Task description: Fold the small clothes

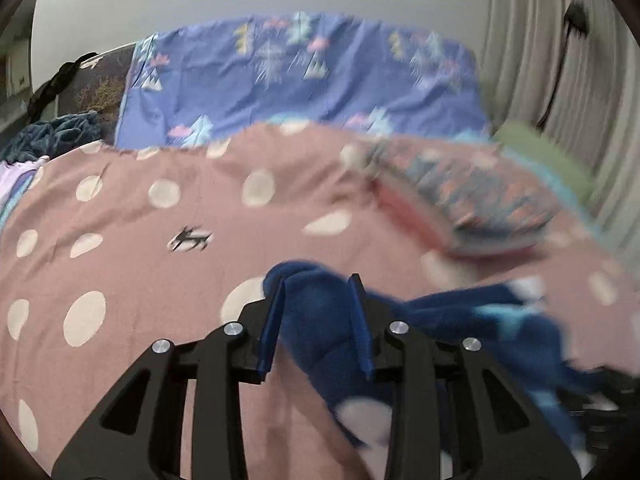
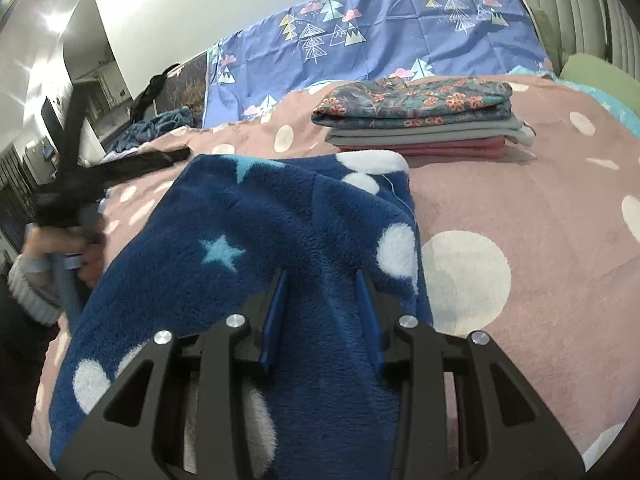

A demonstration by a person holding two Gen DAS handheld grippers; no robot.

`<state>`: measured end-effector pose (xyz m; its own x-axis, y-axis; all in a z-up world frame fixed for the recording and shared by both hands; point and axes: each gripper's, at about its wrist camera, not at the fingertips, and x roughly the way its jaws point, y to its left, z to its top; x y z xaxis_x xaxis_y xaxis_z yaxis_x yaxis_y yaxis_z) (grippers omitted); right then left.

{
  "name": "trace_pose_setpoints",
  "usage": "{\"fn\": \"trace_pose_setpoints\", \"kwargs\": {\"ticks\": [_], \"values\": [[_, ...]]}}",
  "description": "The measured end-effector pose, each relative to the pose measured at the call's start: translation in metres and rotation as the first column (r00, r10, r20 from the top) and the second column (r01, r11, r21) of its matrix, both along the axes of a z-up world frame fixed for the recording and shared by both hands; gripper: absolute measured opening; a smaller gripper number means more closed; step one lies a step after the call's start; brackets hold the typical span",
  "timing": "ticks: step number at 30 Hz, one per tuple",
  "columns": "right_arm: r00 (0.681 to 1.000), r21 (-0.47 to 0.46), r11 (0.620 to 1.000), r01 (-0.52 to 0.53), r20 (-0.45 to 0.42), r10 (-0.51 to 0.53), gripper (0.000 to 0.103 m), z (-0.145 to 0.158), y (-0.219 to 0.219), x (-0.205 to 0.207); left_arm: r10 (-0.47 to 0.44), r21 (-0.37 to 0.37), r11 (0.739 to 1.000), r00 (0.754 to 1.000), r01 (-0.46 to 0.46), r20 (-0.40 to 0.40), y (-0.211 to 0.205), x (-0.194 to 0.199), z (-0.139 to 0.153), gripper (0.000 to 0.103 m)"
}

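Both tongs clamp the navy fleece garment (image 2: 256,240) over the pink dotted bedspread (image 2: 540,200): right gripper (image 2: 322,280) at lower centre, left gripper (image 1: 318,284) likewise, cloth stretching between them toward upper left, folded stack (image 2: 420,120) beyond.

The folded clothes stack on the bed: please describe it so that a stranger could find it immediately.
Start from the pink bedspread with white dots and look toward the purple tree-print sheet behind it. The stack of folded clothes lies flat there. Unlike the loose blue fleece garment between the right gripper fingers, it is neat, with a floral piece on top.
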<state>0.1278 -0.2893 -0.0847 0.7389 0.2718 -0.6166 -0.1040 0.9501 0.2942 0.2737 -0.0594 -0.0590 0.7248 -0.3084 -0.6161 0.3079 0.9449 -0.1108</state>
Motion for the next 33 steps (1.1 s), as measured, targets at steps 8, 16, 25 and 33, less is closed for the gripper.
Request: {"fn": "trace_pose_setpoints", "kwargs": {"ticks": [8,16,25,33], "values": [[1.0,0.048,0.999,-0.003,-0.003,0.003,0.036,-0.002,-0.005,0.001,-0.206,0.174,0.963,0.979,0.205,-0.014,-0.067,-0.048,-0.061,0.05],[1.0,0.078,0.997,0.009,-0.028,-0.007,0.038,0.011,-0.008,-0.003,-0.165,0.188,0.967,0.985,0.171,-0.045,-0.071,-0.045,-0.054,0.049],[0.999,0.155,0.988,0.008,-0.05,0.0,0.062,0.048,-0.006,0.026,-0.134,0.176,0.975,0.99,0.138,-0.036,-0.066,-0.051,-0.054,0.049],[0.987,0.049,0.996,0.074,-0.145,-0.066,0.058,0.001,0.002,0.049,-0.126,0.209,0.97,0.992,0.127,-0.014,-0.073,-0.05,-0.056,0.05]]}}
